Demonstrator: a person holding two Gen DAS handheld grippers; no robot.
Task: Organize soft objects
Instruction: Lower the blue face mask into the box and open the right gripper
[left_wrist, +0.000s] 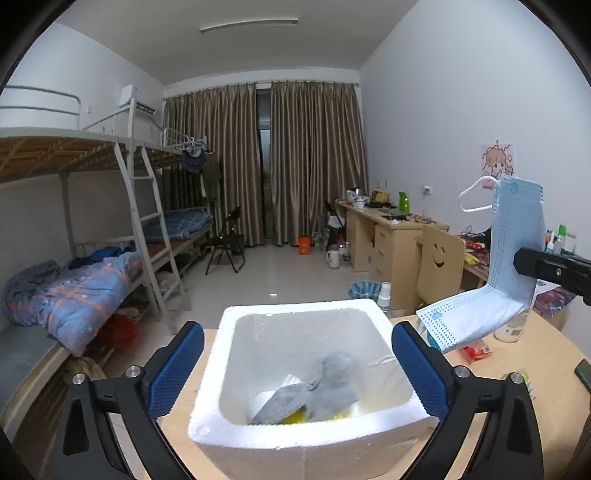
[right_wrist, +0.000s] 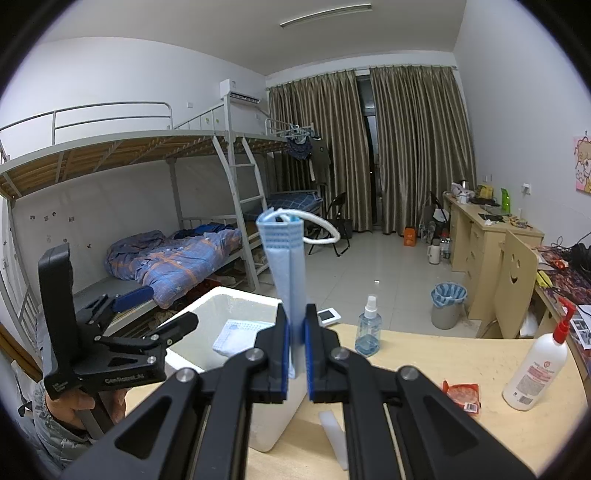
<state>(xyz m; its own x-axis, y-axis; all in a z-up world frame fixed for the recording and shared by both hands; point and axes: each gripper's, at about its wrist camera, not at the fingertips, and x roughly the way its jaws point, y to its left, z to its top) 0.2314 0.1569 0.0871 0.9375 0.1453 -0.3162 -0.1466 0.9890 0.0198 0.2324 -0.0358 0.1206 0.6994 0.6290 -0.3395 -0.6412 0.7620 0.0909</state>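
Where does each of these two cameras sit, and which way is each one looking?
Left wrist: on the left gripper, looking along its open blue fingers over the foam box; no body shows.
Right wrist: on the right gripper, shut on a mask, facing the room; a hand shows at left.
Both share: box, mask, beds, curtains, desks.

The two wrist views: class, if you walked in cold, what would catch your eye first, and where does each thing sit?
First, the blue face mask standing upright, pinched in the shut right gripper above the table. Next, the white foam box on the wooden table, under the wide-open left gripper, with a grey sock lying inside. Behind, bunk beds line the left wall.
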